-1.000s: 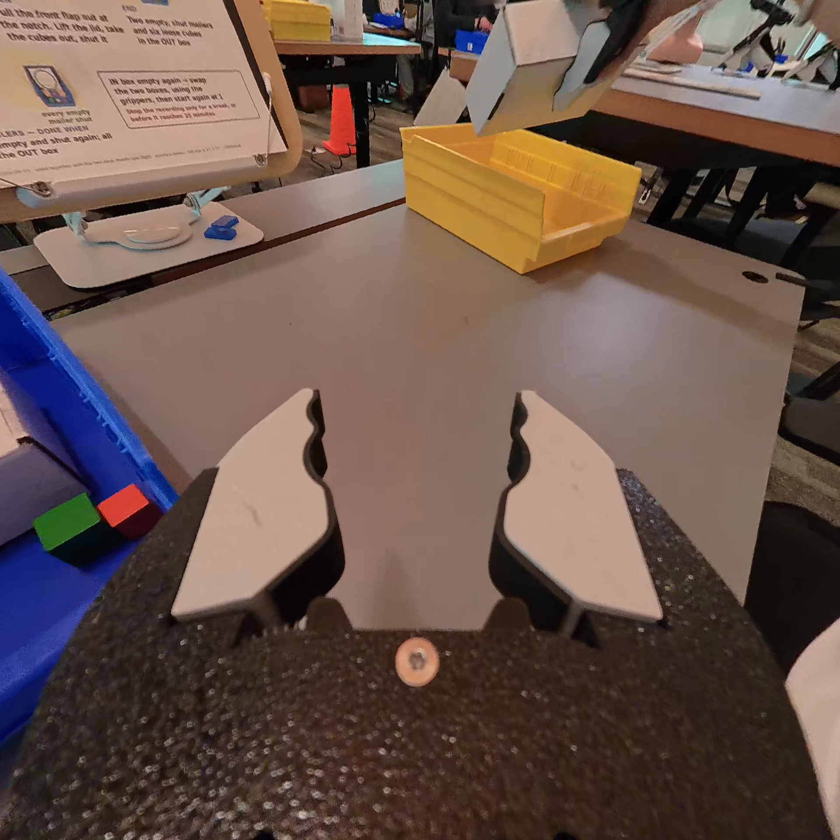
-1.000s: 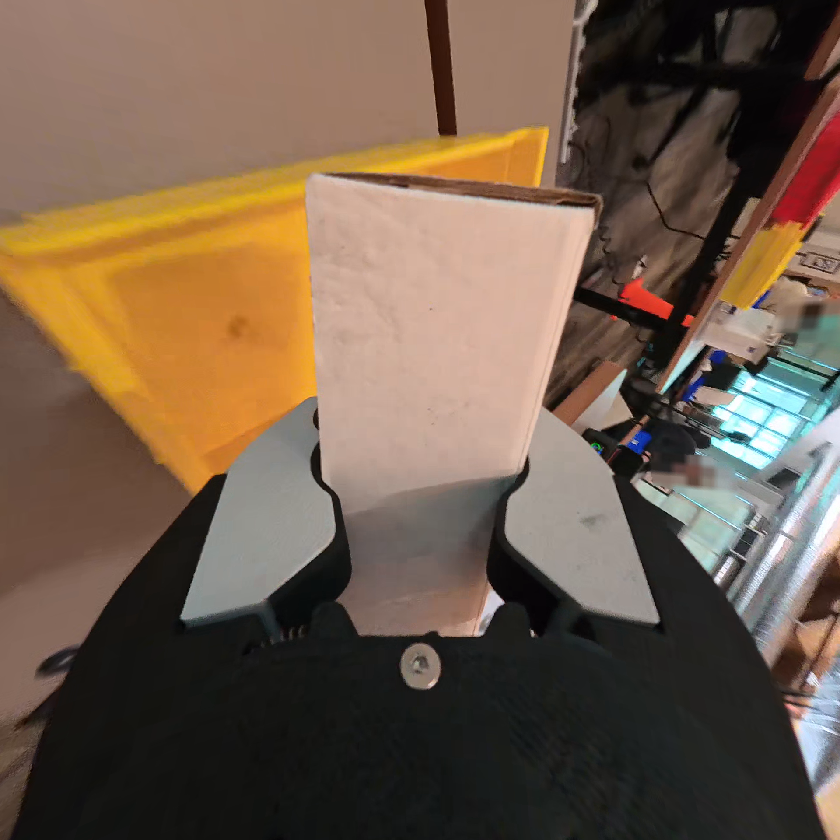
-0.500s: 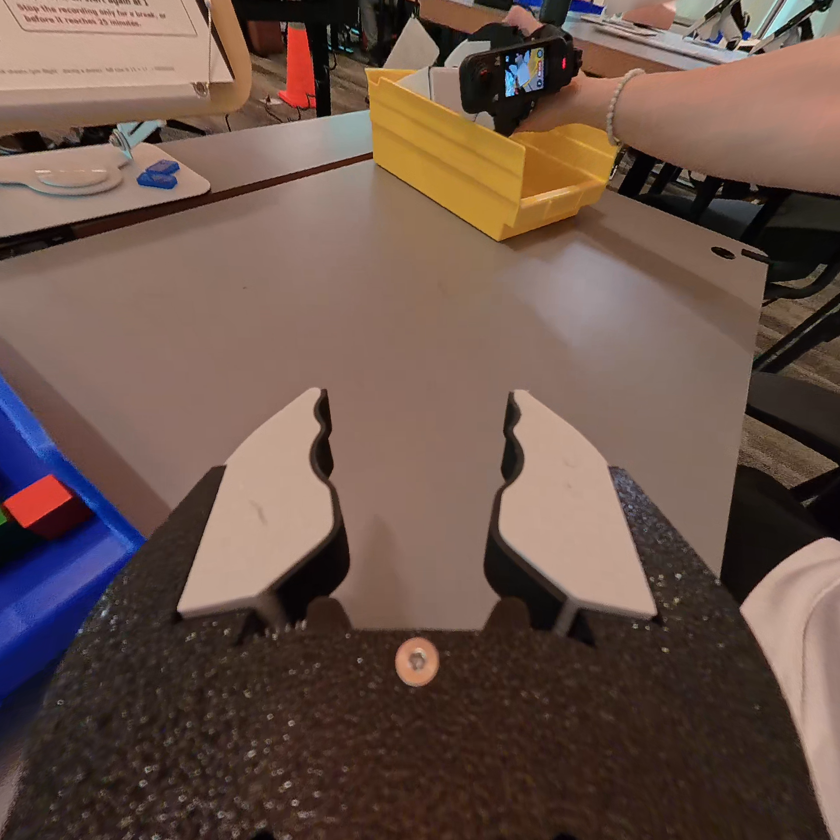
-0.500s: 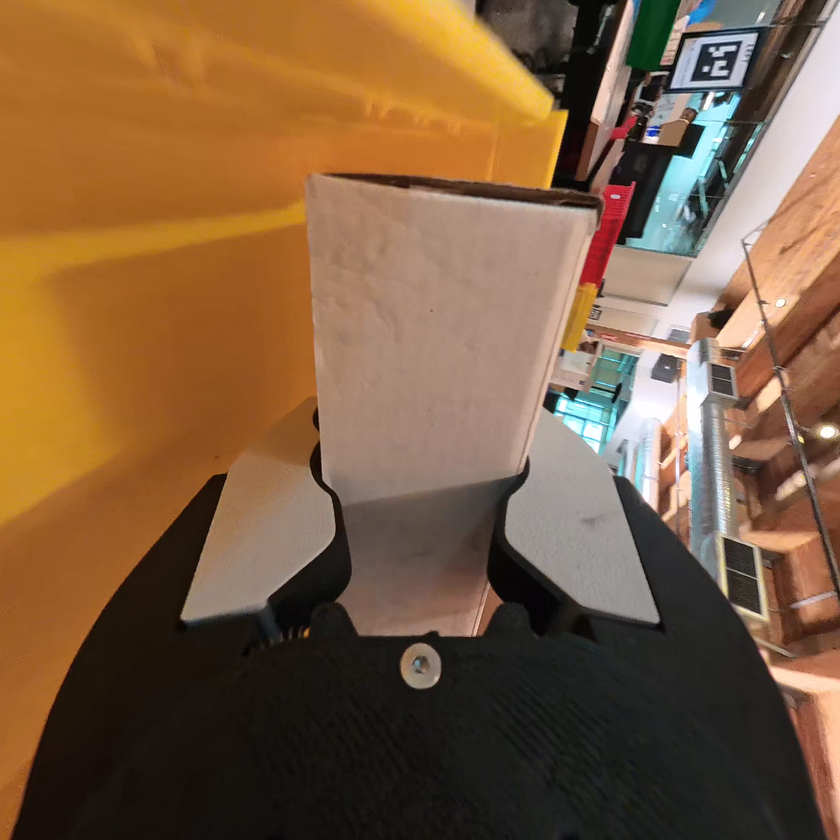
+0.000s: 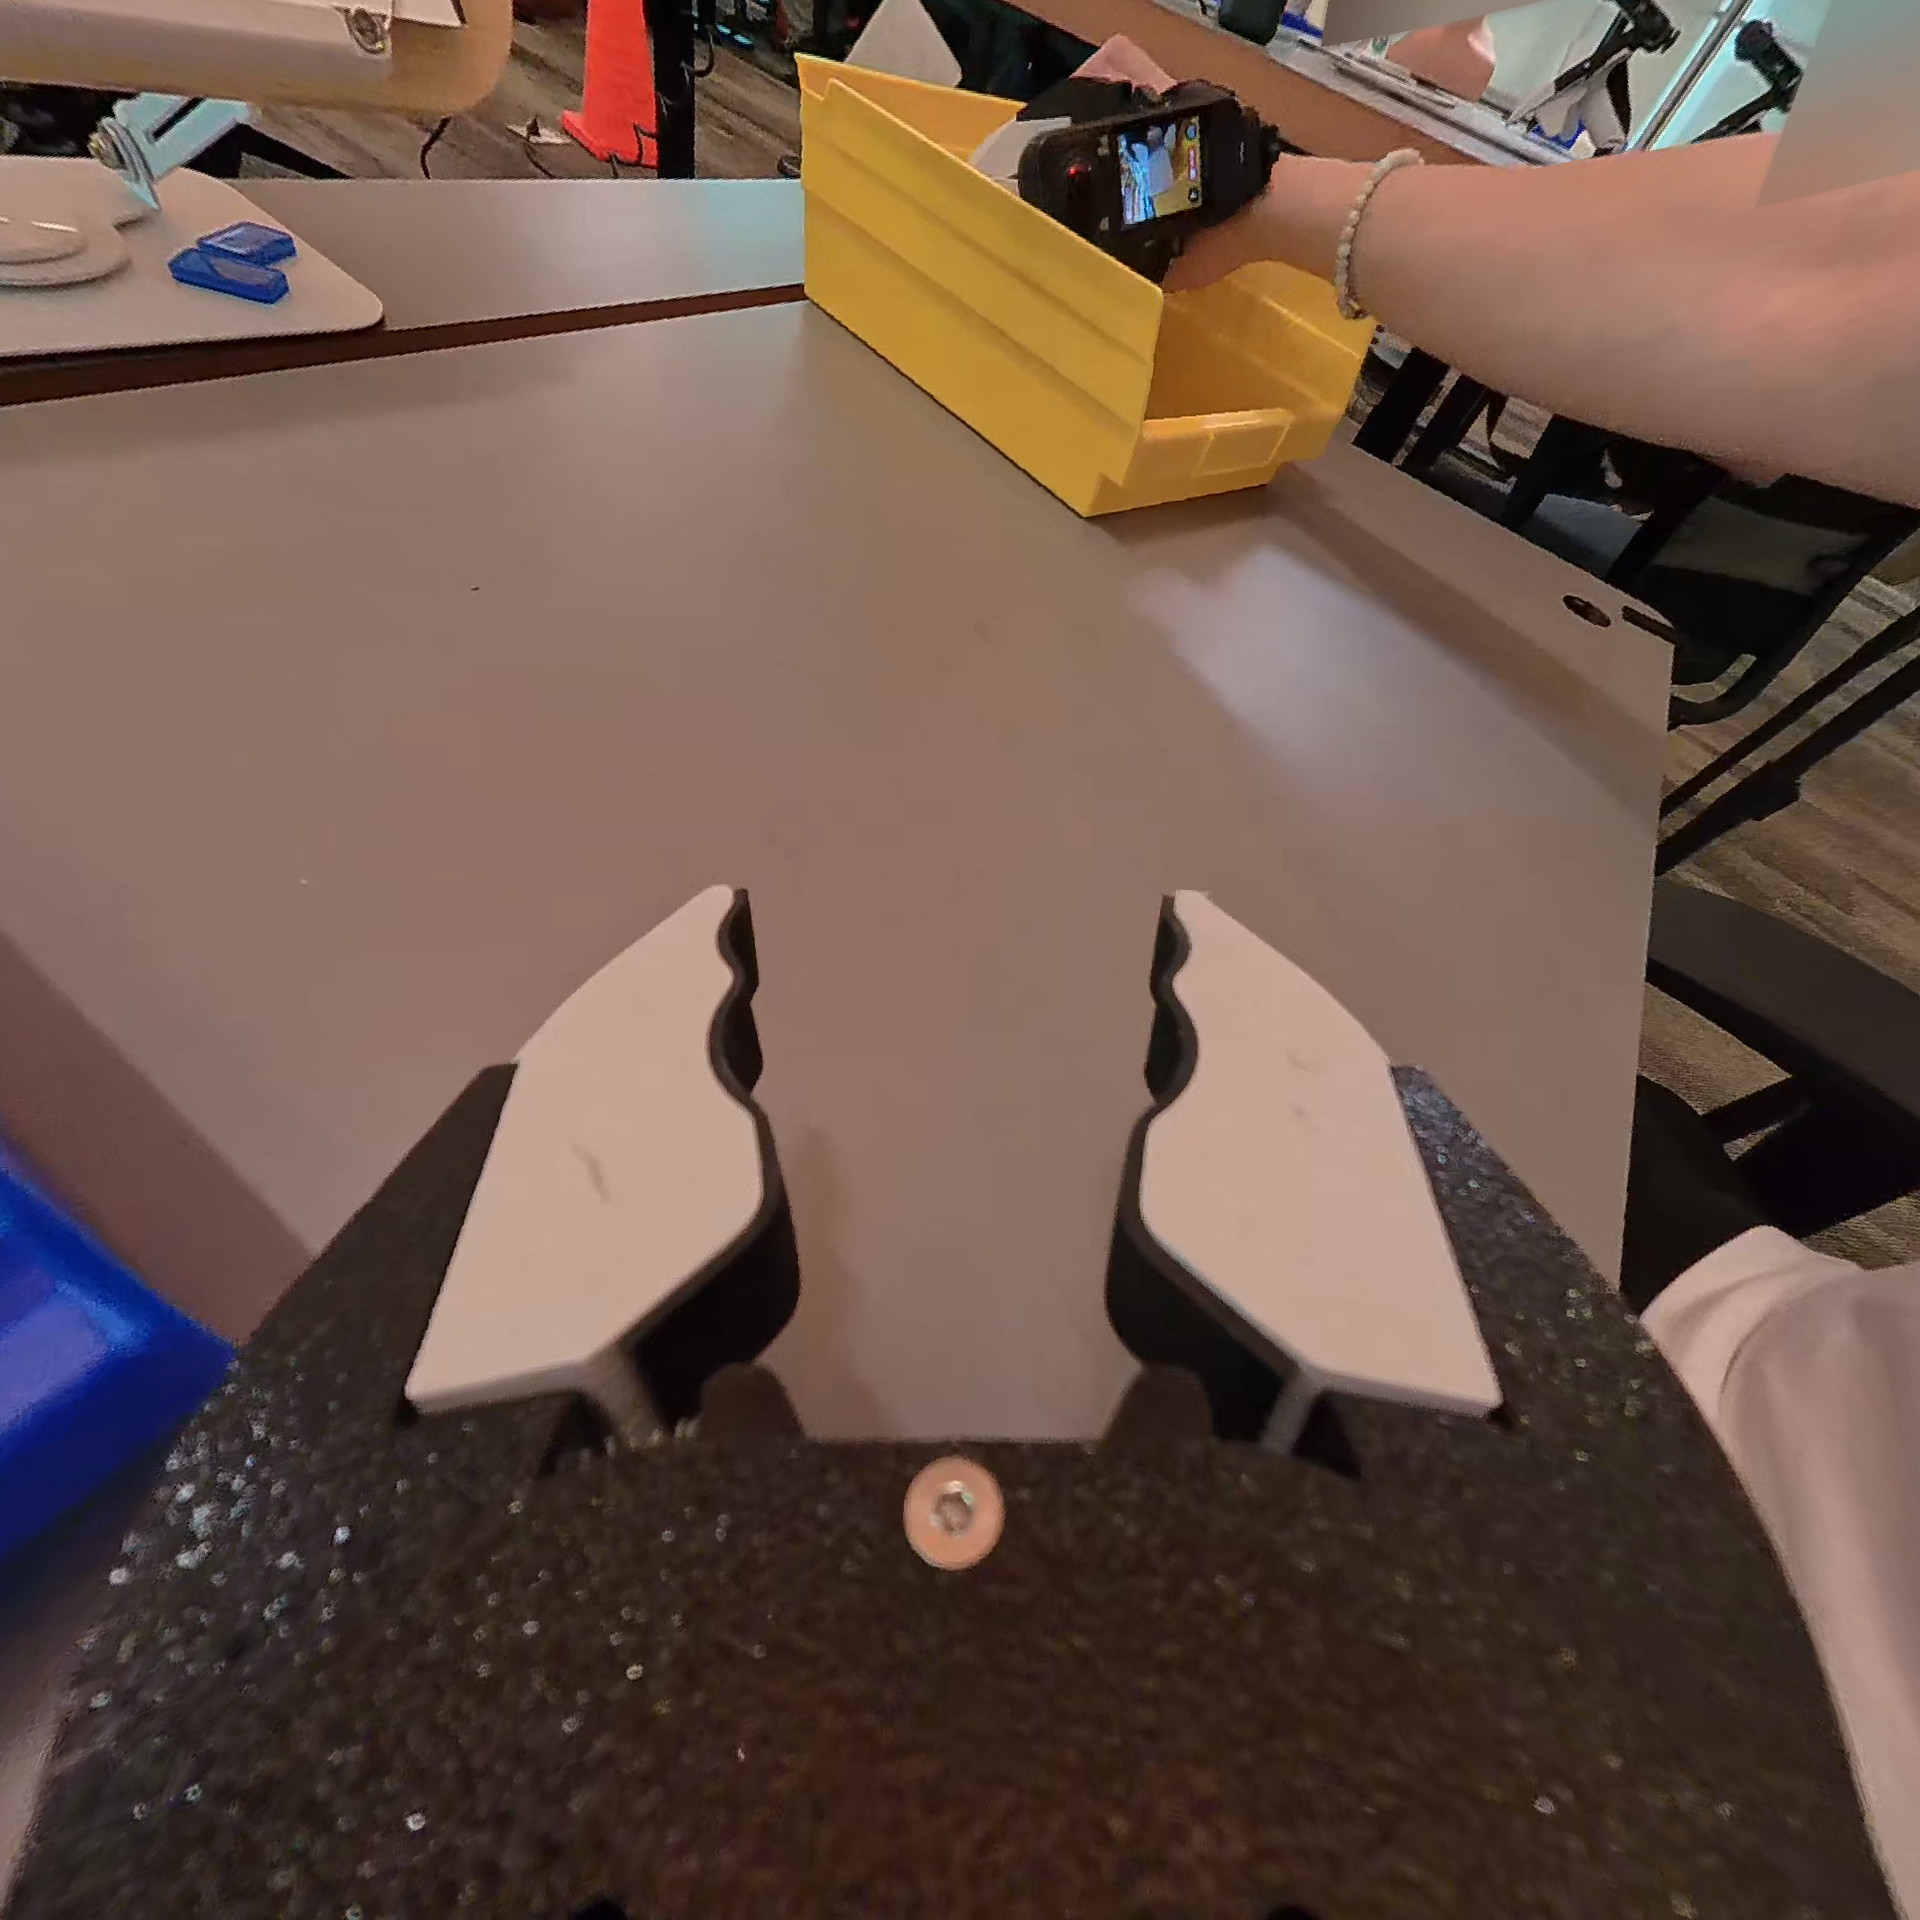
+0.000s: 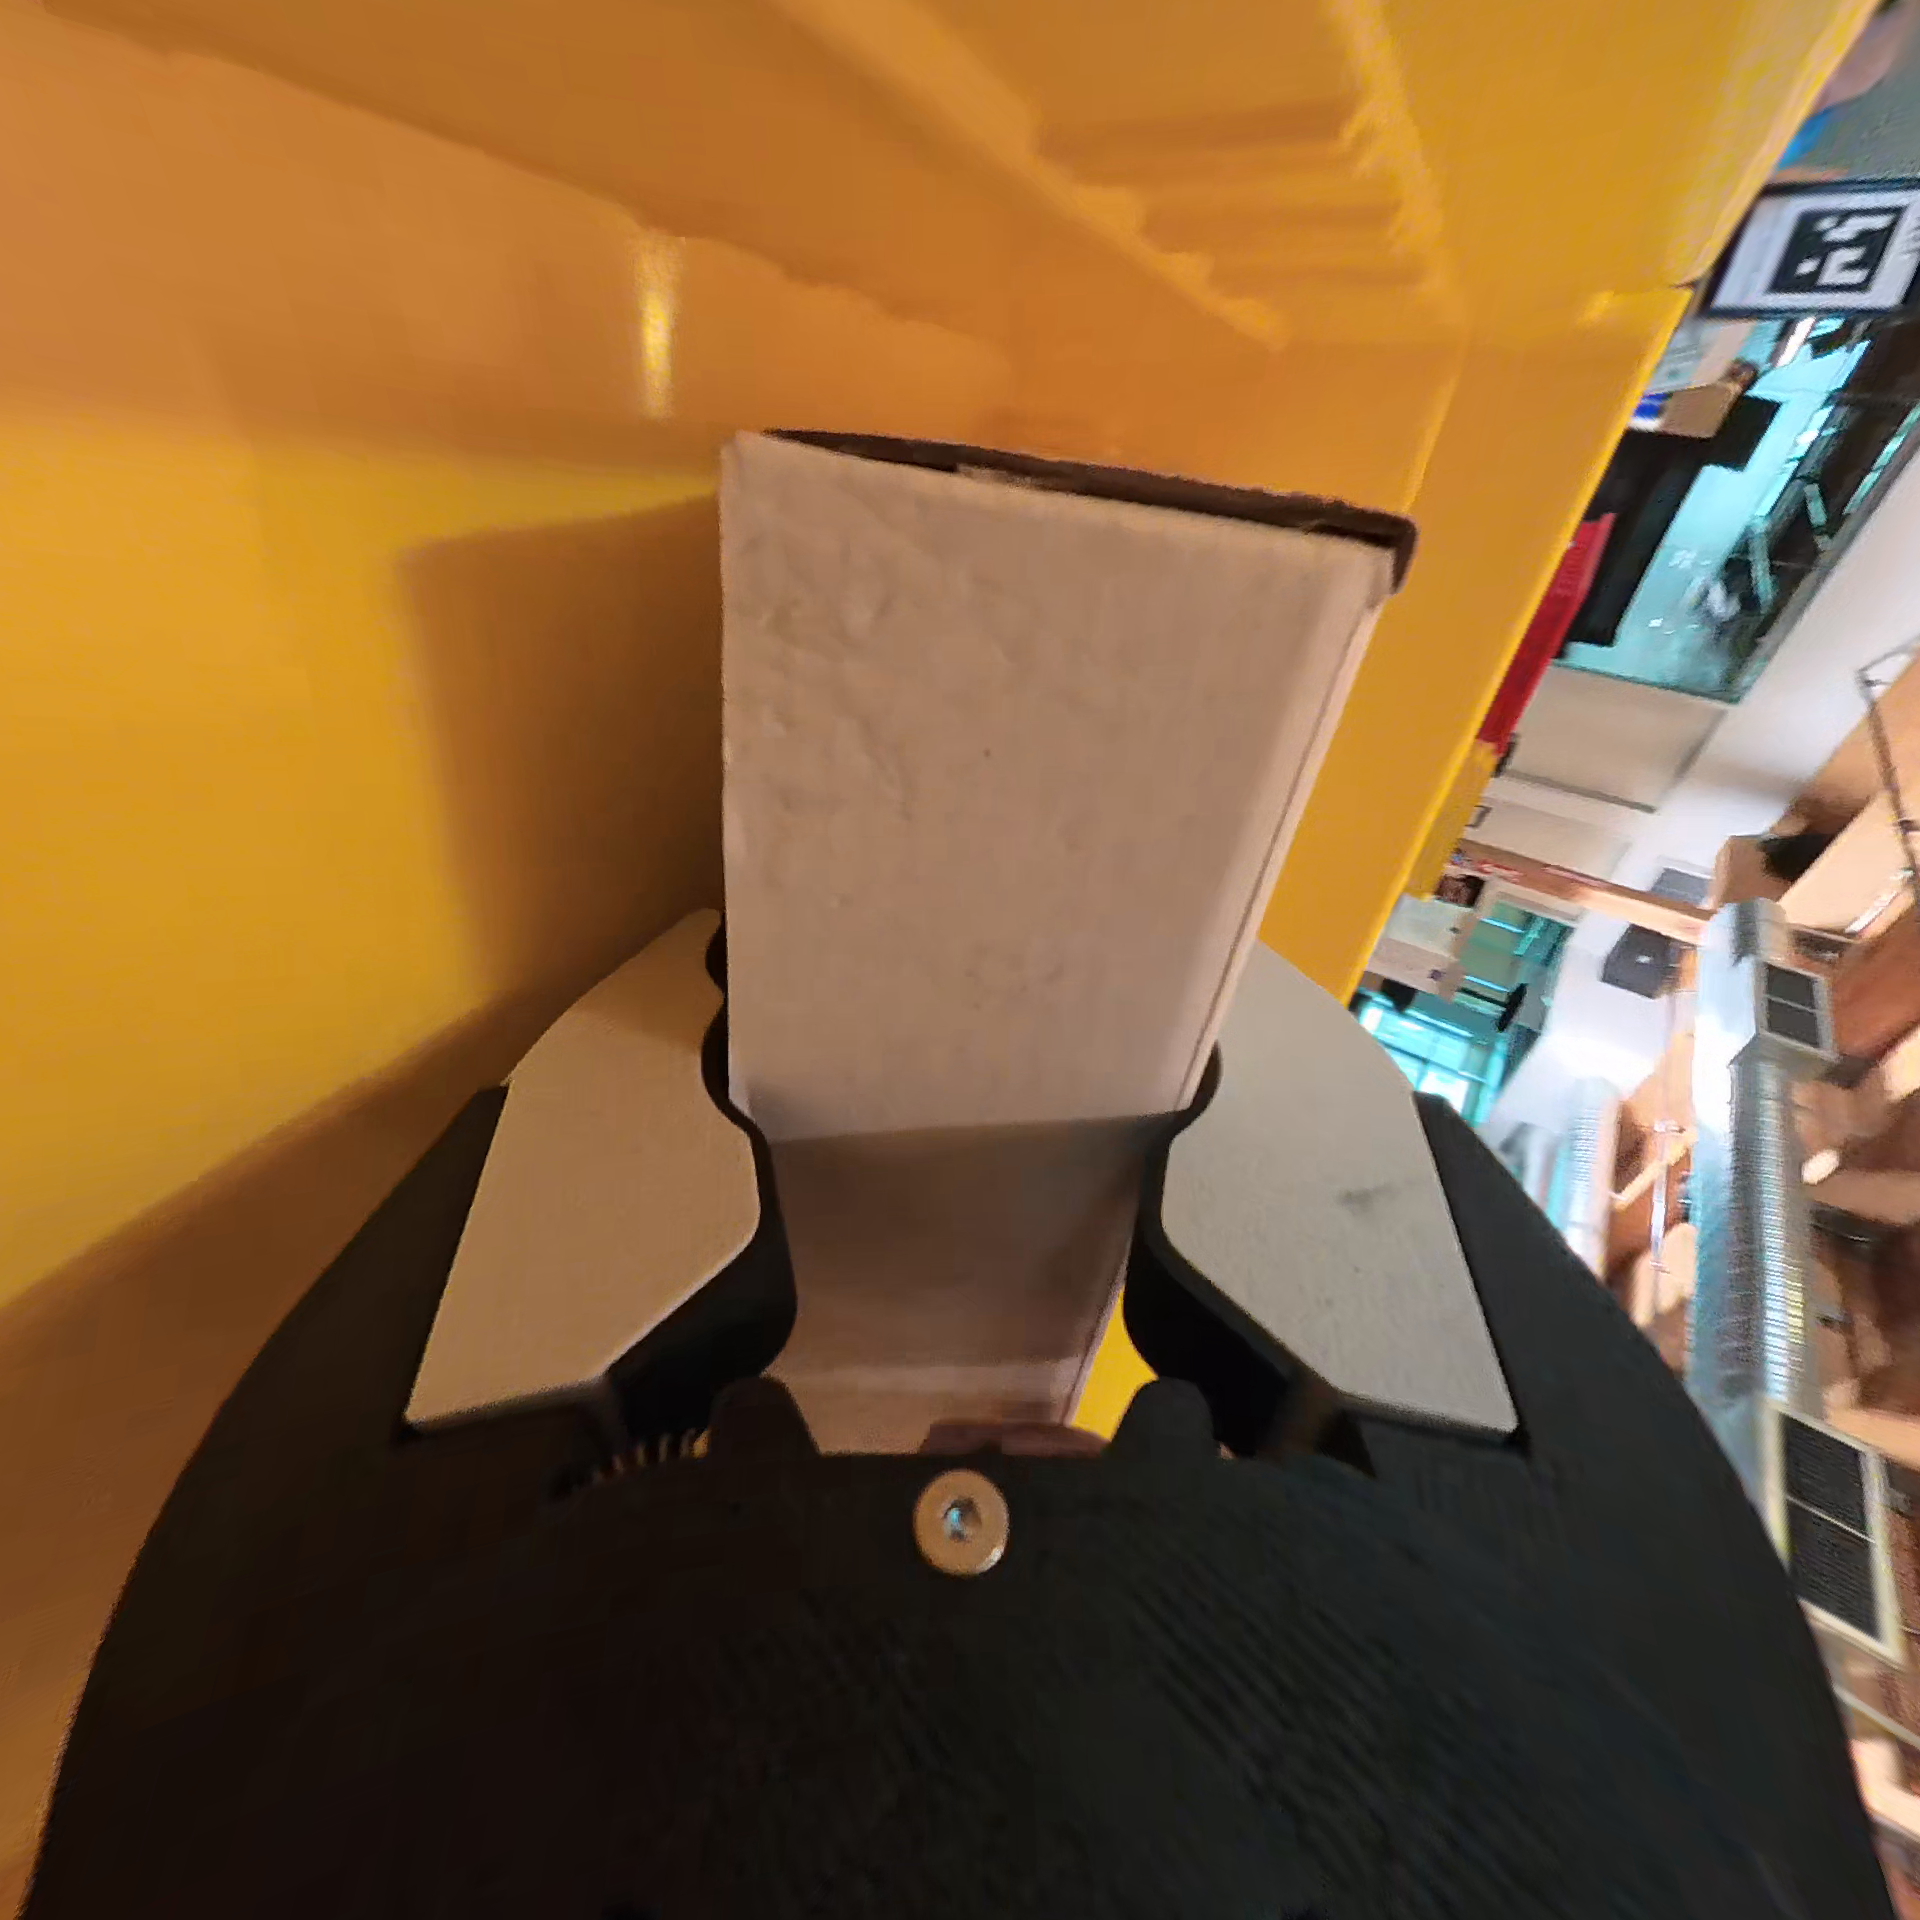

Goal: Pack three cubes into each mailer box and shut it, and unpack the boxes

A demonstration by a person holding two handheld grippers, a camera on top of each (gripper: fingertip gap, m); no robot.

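Note:
My right gripper [image 6: 956, 935] is shut on a white mailer box [image 6: 987, 790] and holds it inside the yellow bin [image 6: 312, 623], close to the bin's inner wall. In the left wrist view the right gripper's camera body [image 5: 1143, 171] and the hand holding it reach into the yellow bin [image 5: 997, 312] at the far side of the table; a white corner of the mailer box [image 5: 1003, 156] shows there. My left gripper [image 5: 951, 914] is open and empty above the grey table [image 5: 727, 623]. No cubes are in view.
A blue bin [image 5: 73, 1382] edge is at the near left. A white stand base [image 5: 187, 281] with small blue pieces lies at the far left. An orange cone [image 5: 613, 78] stands on the floor behind. The table's right edge [image 5: 1652, 831] drops to chairs. My hands' fingertips stand some 55 cm from each other.
My right gripper has carried the mailer box from above the yellow bin down into it. The left gripper has swung right, so the blue bin and its cubes have slid out of view.

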